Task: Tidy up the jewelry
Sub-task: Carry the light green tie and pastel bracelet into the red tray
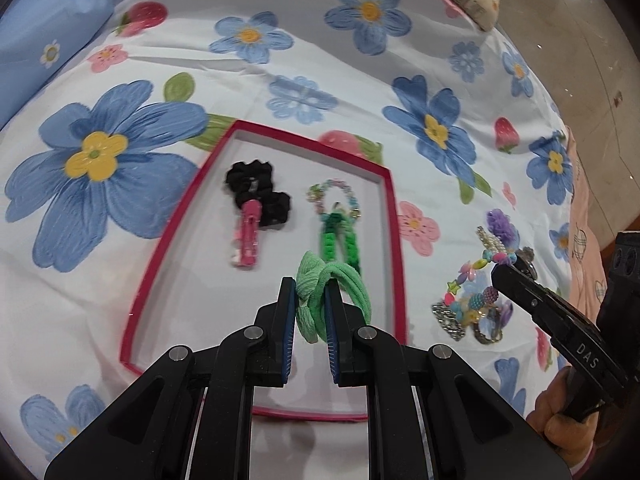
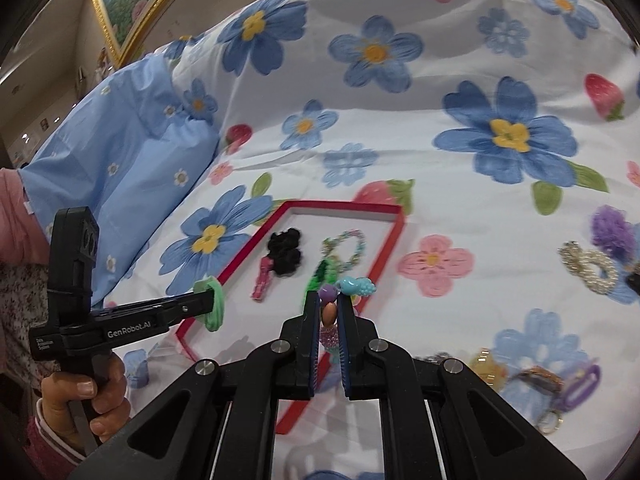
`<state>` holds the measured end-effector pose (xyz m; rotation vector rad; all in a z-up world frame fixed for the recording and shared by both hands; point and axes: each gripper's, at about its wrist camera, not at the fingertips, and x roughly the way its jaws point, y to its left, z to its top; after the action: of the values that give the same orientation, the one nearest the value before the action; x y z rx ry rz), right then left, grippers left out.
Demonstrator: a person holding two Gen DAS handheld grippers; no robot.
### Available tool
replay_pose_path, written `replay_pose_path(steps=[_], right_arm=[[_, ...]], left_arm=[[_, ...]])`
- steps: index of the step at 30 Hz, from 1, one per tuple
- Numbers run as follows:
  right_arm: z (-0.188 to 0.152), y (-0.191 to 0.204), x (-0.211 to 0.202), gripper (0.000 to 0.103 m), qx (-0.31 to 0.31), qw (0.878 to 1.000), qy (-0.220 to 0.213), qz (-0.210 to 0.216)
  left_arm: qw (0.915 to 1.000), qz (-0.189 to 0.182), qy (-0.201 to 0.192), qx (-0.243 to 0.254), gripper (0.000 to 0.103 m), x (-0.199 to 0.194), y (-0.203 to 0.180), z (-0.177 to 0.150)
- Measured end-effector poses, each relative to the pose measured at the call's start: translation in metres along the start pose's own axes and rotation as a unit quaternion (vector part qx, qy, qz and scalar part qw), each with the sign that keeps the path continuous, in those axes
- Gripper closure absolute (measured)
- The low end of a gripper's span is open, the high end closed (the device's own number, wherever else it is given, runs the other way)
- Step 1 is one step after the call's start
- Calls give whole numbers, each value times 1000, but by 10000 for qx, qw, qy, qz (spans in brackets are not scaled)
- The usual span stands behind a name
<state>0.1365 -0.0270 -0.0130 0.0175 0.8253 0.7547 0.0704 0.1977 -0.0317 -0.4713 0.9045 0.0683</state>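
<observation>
— Left gripper [image 1: 311,312] of mine is clamped on the green hair tie [image 1: 332,292], hanging over the near end of the red-rimmed tray [image 1: 394,216]. The pink clip [image 1: 249,236] and black scrunchie [image 1: 256,192] lie ahead in it, long axes running away from me.

— And your other one?

— From my right wrist: right gripper [image 2: 329,320] is pinched on the beaded bracelet [image 2: 352,286], its beads sticking up past the tips. The tray lies ahead and leftward; I judge my left hand [image 2: 92,400] is nearer it. Loose jewelry pile [image 2: 552,380] sits on the floral sheet [image 2: 460,160], rightward.
</observation>
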Motion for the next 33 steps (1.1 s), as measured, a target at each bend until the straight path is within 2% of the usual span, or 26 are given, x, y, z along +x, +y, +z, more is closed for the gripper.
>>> replay_pose_path(steps=[18, 22, 33], right_arm=[[-1, 52, 74, 95, -309, 9963, 579, 562], [-6, 50, 92, 95, -276, 9948, 772, 597], [-19, 16, 120, 95, -122, 9925, 1189, 269]], left_arm=[[9984, 278, 214, -439, 91, 24, 56, 3], [9979, 324, 341, -456, 91, 36, 60, 3], [9960, 525, 618, -379, 91, 67, 61, 7]])
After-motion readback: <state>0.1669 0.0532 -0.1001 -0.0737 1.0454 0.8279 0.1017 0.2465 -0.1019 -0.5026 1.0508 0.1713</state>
